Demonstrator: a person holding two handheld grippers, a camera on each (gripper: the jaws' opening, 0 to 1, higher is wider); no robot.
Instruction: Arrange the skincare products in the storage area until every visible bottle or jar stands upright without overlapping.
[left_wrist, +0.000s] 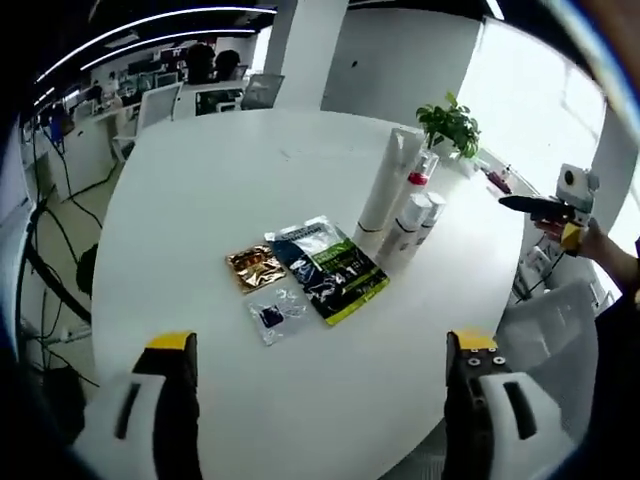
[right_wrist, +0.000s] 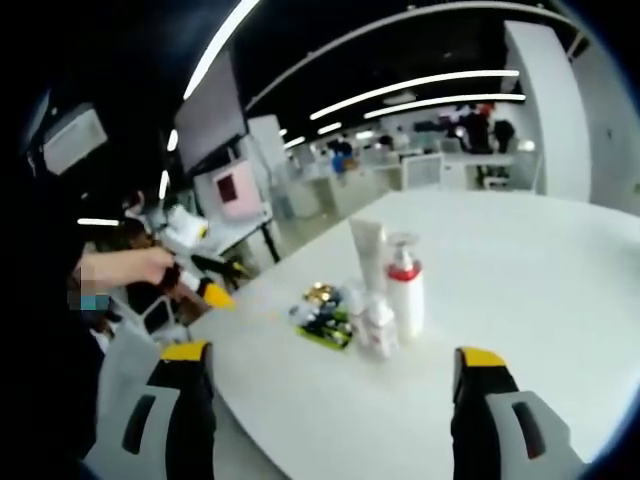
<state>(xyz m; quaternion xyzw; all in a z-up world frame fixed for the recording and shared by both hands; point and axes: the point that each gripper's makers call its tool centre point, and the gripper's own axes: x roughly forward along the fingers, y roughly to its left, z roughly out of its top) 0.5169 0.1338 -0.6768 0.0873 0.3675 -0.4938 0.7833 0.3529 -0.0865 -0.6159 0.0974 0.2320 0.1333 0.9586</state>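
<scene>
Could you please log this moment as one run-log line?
left gripper: open, empty | right gripper: open, empty | bottles: upright, clustered | sachets: flat on table

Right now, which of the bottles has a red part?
The pump bottle, standing beside the tall white tube: it has a red collar below its pump, while the others look all white.

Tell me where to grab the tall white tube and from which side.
Grip the tall white tube around its middle, a judgement from its shape: it stands upright and slim. Come from its open table side with the left gripper, since the pump bottle and small bottles crowd the other side.
</scene>
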